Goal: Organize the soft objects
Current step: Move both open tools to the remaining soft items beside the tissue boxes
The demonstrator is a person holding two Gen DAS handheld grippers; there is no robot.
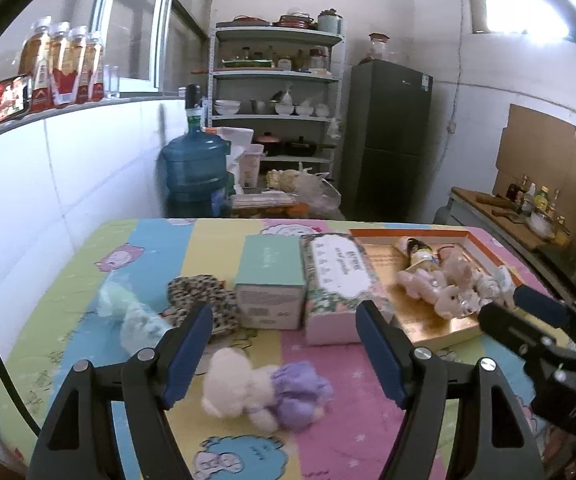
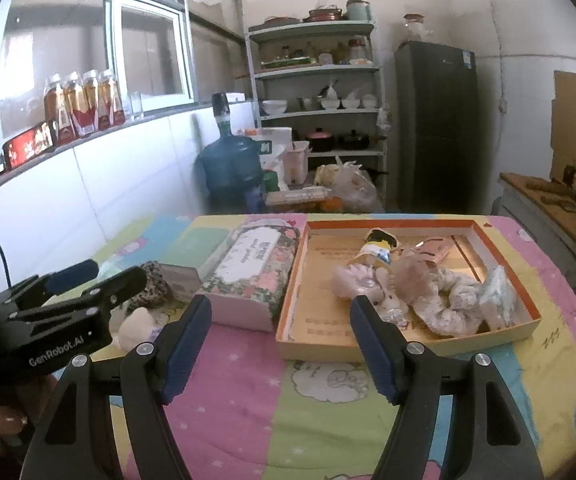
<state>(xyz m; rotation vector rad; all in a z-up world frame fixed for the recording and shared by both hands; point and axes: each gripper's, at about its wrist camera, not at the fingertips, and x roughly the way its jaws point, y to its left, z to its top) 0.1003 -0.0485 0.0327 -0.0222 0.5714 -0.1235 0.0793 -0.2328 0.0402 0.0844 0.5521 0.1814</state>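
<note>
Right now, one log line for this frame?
left claw: open, over plush bear | right claw: open, empty | tray: soft toys inside | bear: on table, outside tray

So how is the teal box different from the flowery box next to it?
The teal box is plain, while the flowery box has a flower pattern and a white label. The teal box looks shorter and squarer; the flowery box is longer. Both are closed and sit side by side on the table.
</note>
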